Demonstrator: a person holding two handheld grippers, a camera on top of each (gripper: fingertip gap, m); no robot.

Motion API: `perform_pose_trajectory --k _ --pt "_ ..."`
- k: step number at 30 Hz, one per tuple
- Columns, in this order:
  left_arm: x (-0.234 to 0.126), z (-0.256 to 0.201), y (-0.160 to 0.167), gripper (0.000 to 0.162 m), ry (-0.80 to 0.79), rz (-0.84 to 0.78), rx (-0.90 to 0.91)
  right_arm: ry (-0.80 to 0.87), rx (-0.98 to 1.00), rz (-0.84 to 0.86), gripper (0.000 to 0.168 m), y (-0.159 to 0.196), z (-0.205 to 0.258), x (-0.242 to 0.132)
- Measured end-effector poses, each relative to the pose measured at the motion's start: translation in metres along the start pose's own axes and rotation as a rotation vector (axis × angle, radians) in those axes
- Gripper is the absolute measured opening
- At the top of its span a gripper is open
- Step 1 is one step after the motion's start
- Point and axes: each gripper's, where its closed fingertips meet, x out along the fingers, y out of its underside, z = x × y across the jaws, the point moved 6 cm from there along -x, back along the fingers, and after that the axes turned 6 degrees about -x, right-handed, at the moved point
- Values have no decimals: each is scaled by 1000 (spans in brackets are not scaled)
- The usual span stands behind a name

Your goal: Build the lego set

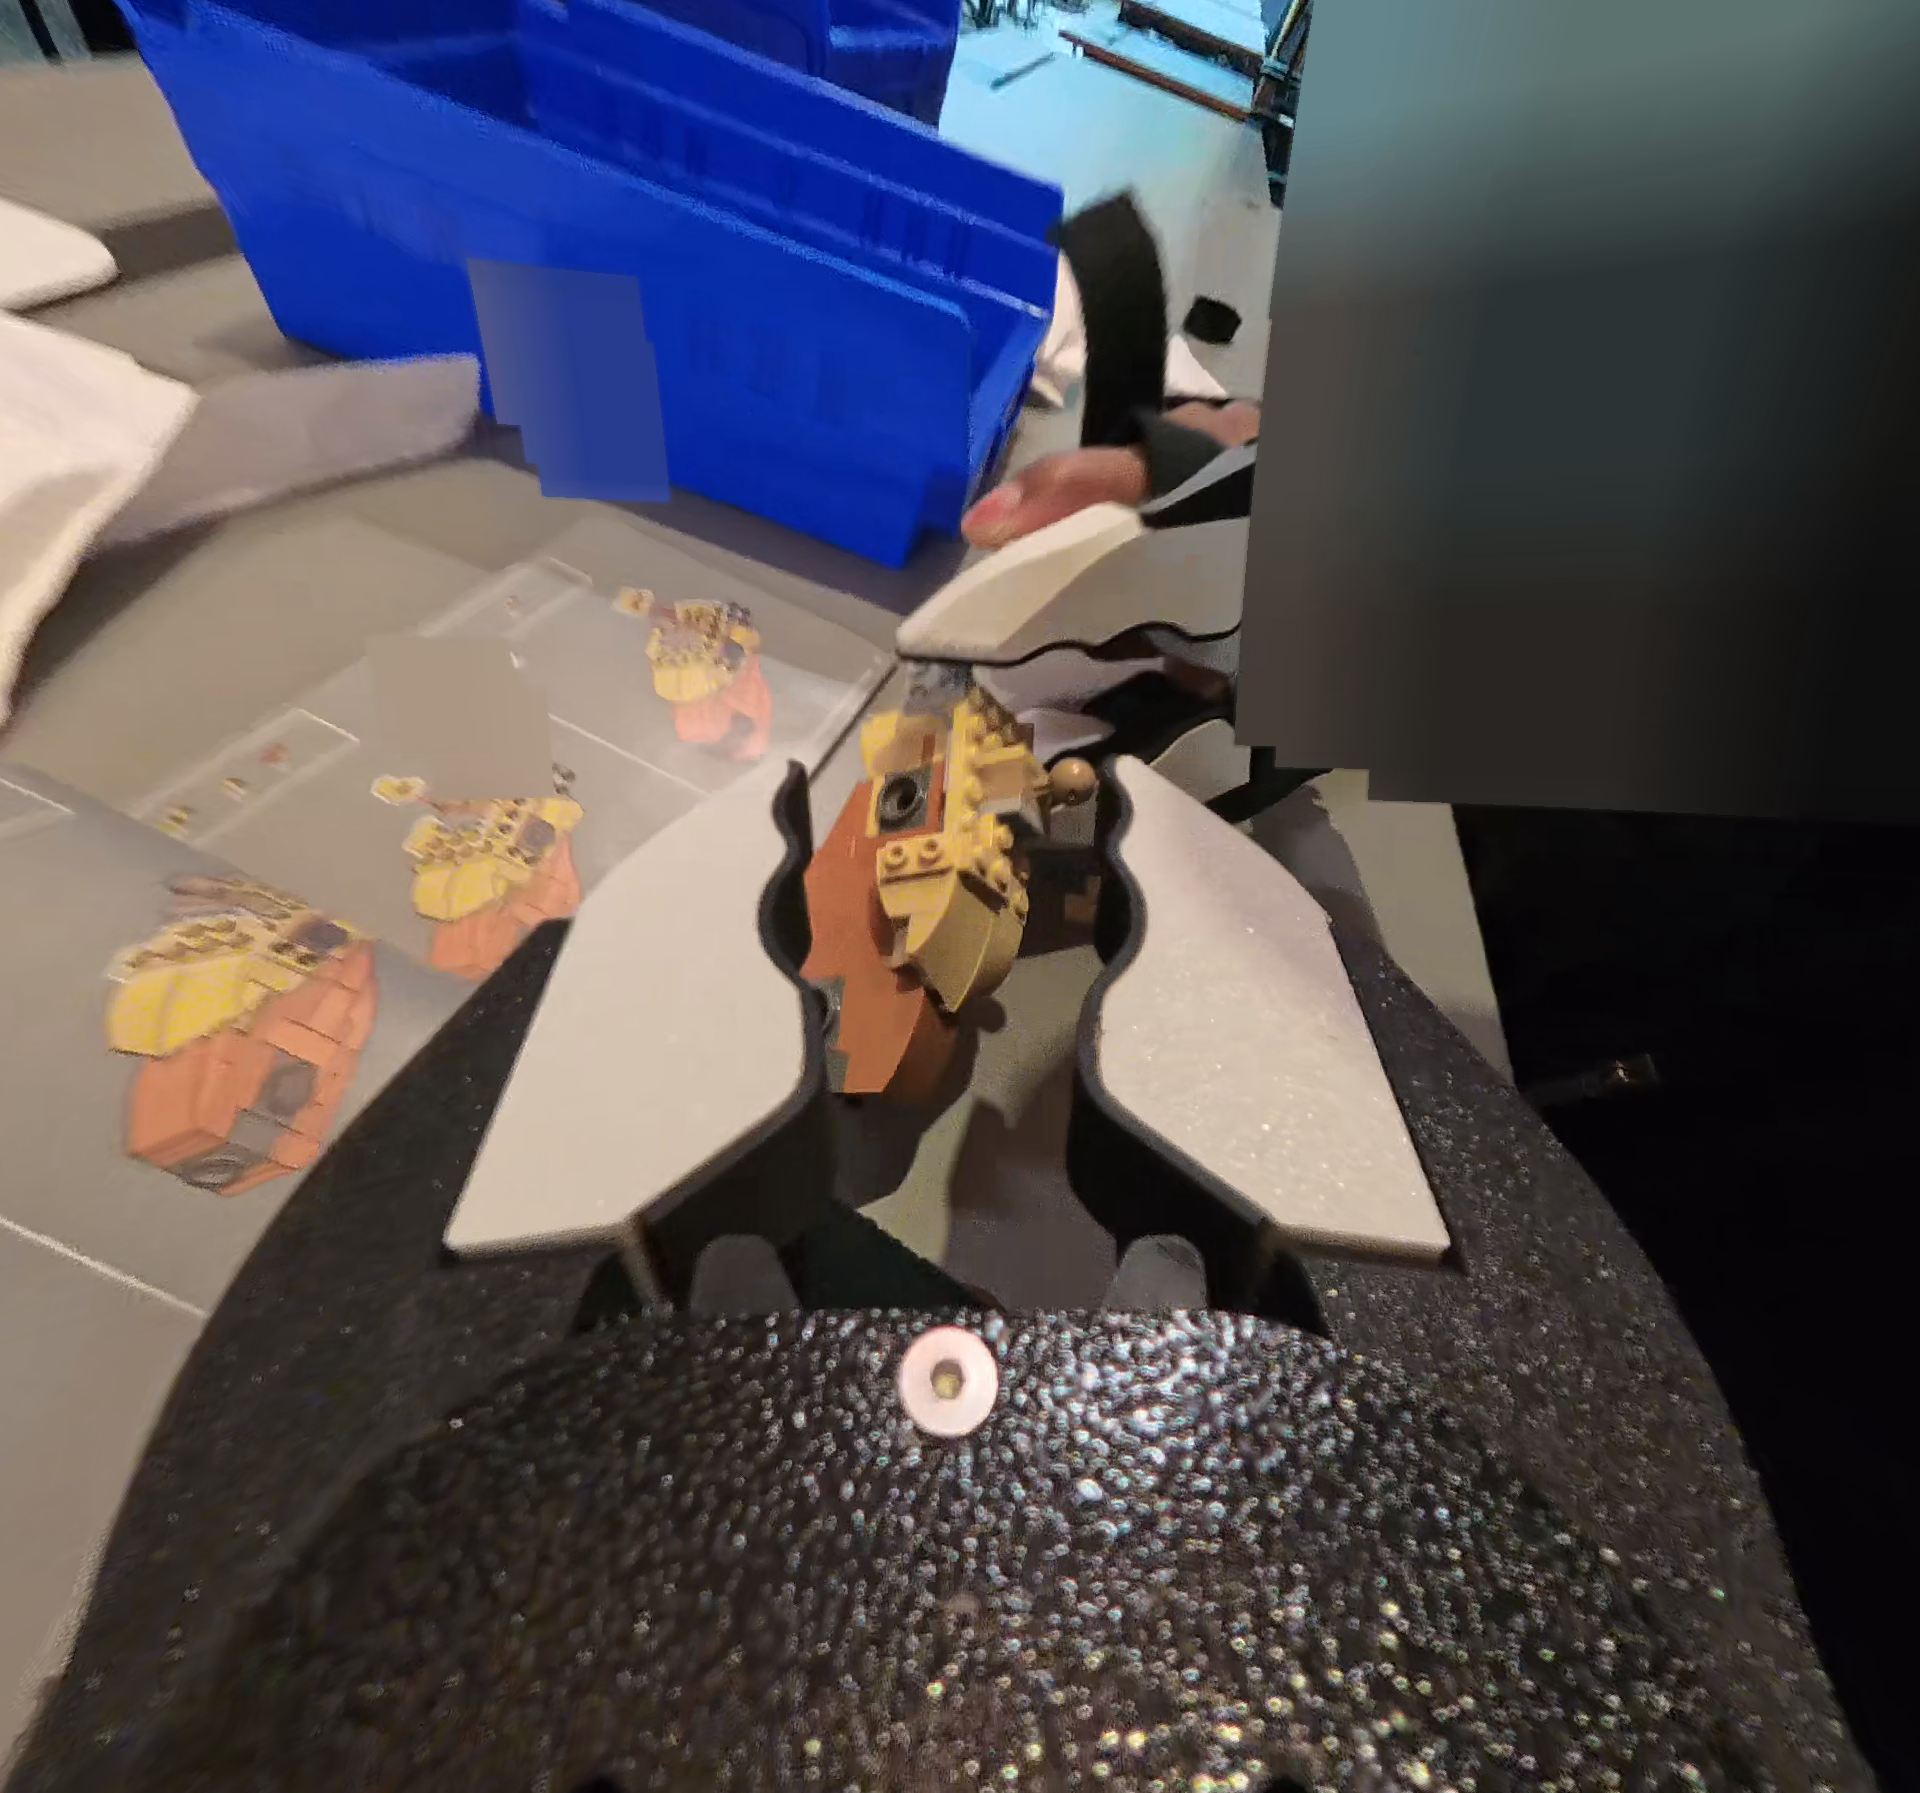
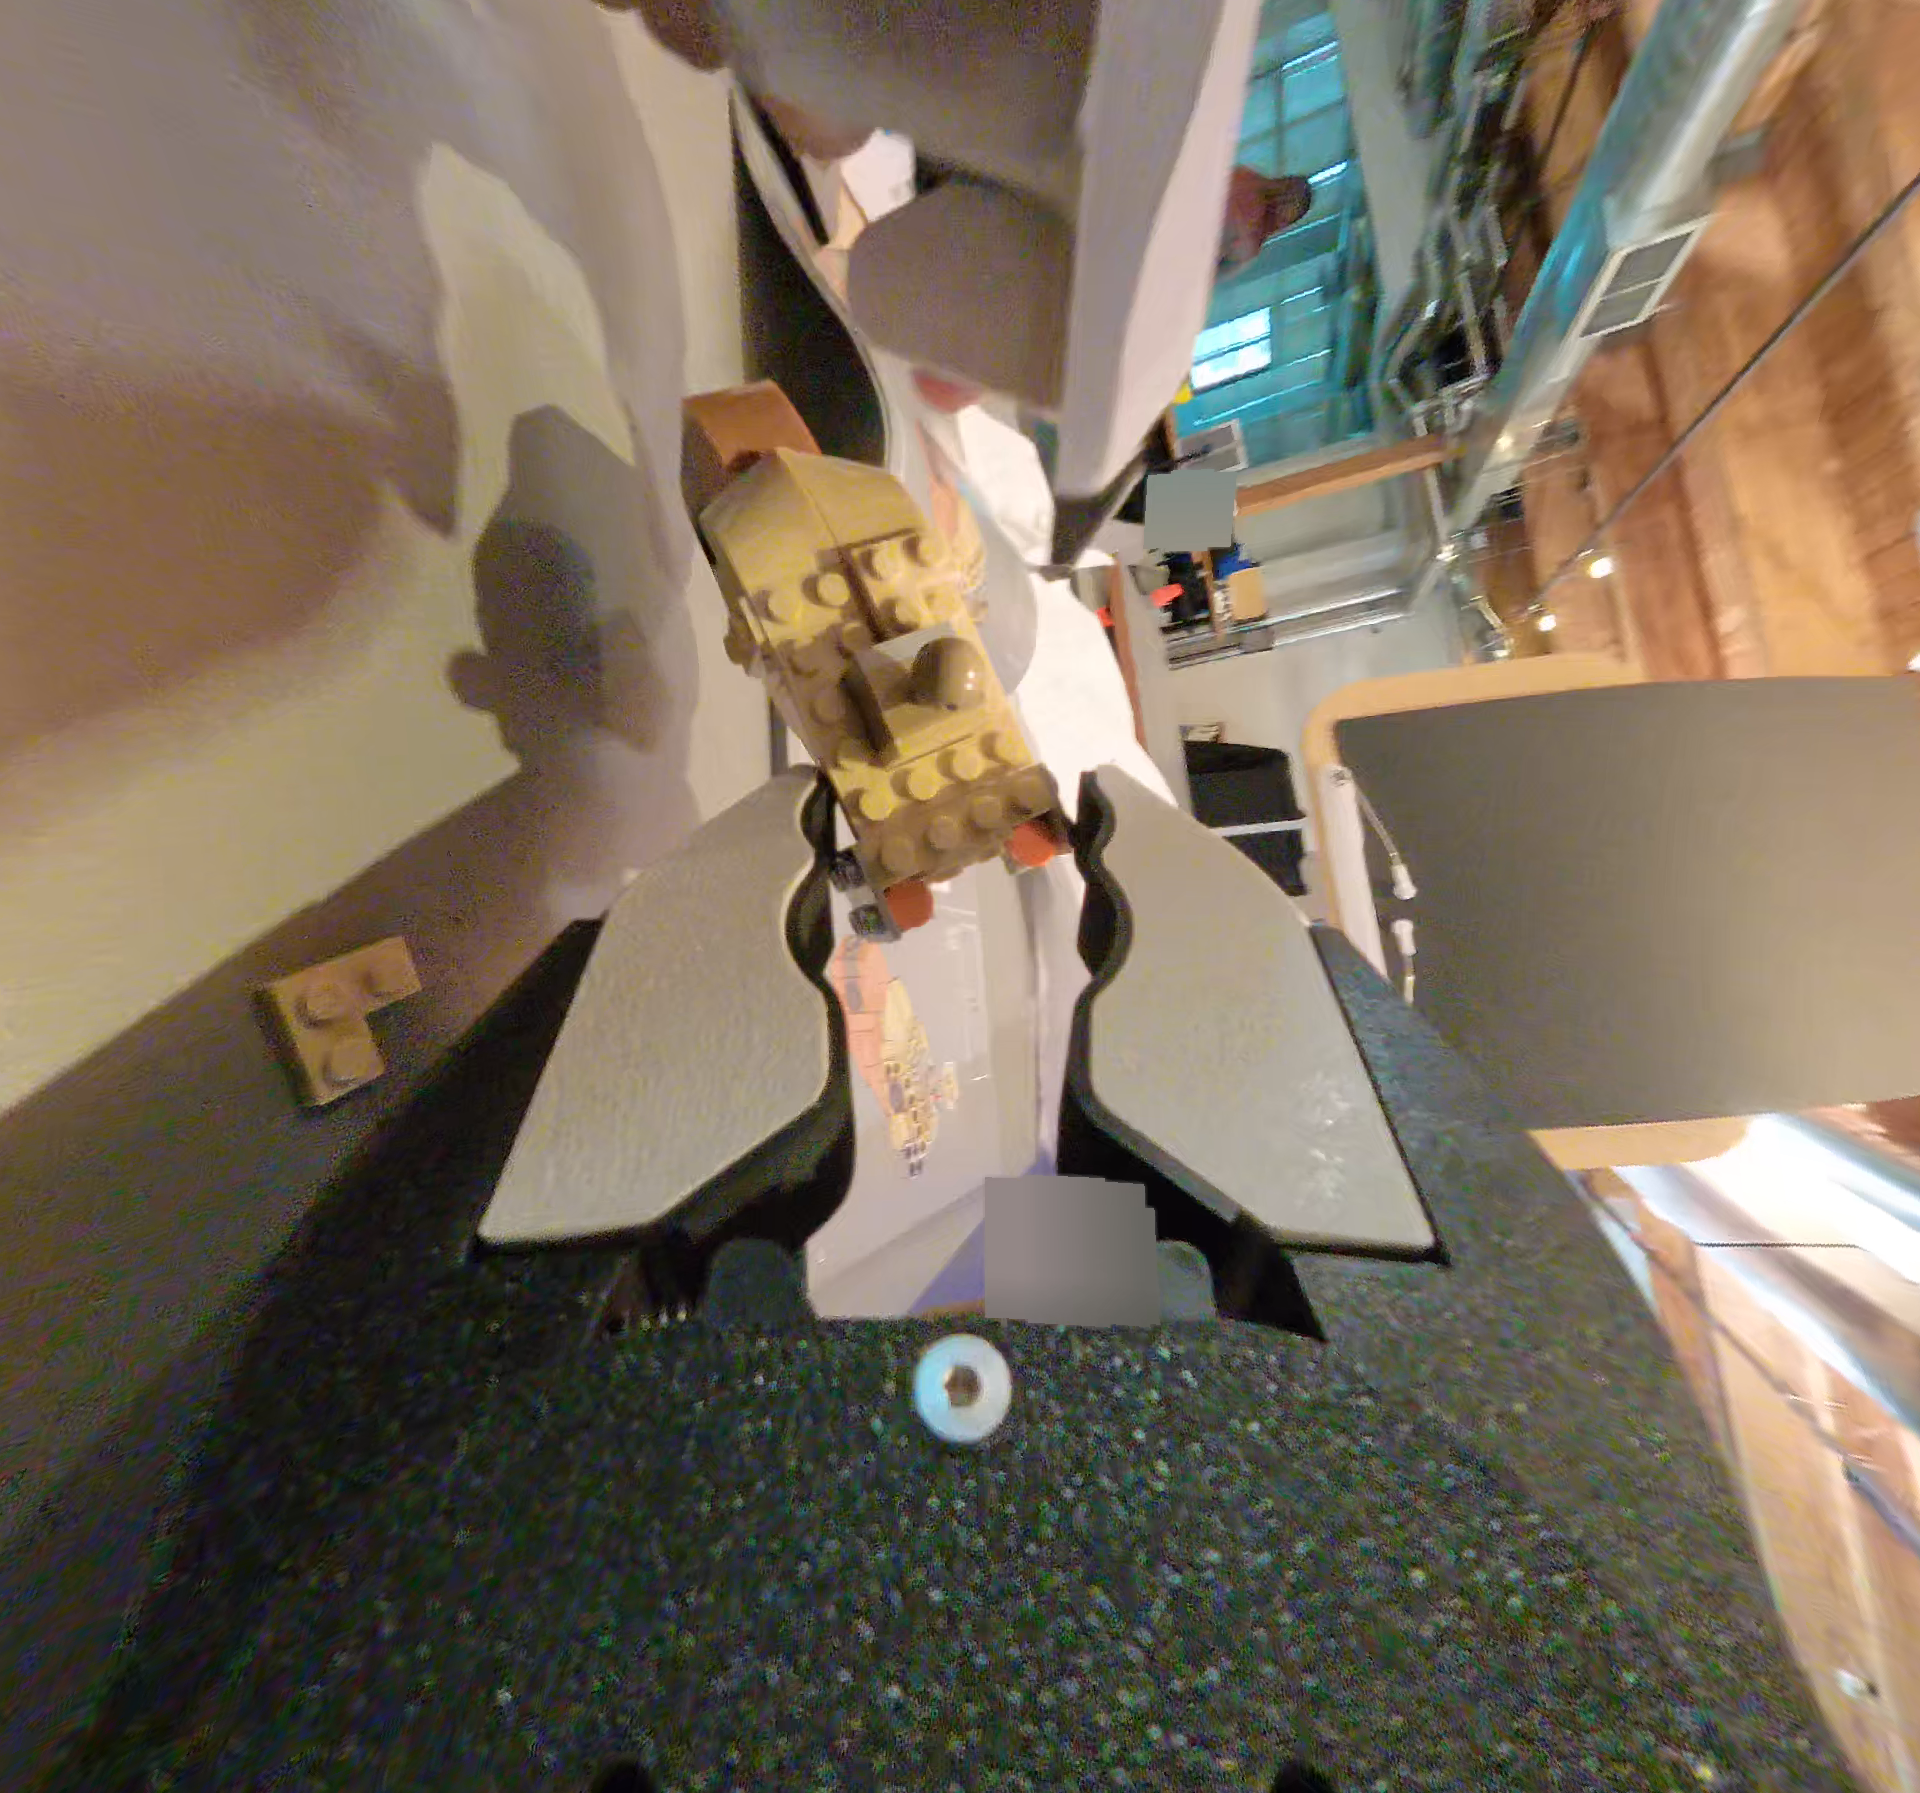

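Grey tabletop carries an open printed instruction sheet with pictures of a tan and orange model, and beyond it, toward the far edge, stand blue plastic storage bins. White cloth lies at the table's left edge. In the right wrist view a loose tan L-shaped plate with studs lies flat on the table, well apart from the model.

The partly built tan and reddish-brown brick model is off the table, between the two tools. The left gripper has its grey fingers partly spread; the brown flank of the model lies against the left finger, while a clear gap shows between the model and the right finger, so whether it truly clamps the model I cannot tell. The right gripper meets the model at its studded end, where the small orange-red pieces sit; its fingers are also parted, the left one touching or nearly touching the tan edge, and its grip cannot be told either.

The step in hand looks like turning or re-seating the model between the tools before the next piece goes on. Done well, one tool should close firmly on the solid brown body first, not on the small ball-ended stalk or thin plates, which would likely pop off. Keep the studded face turned up and clear.
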Motion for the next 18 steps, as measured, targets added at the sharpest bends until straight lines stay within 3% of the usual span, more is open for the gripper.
perform_pose_trajectory --k 7,12,18 --pt "-8 -6 -3 48 -82 2 274 -126 188 -16 44 5 -2 2" --pt "-1 -20 1 50 -129 40 522 -301 455 -73 44 8 -7 -1" --pt "-2 -14 10 51 -64 81 370 -473 769 -130 44 21 -13 -1"
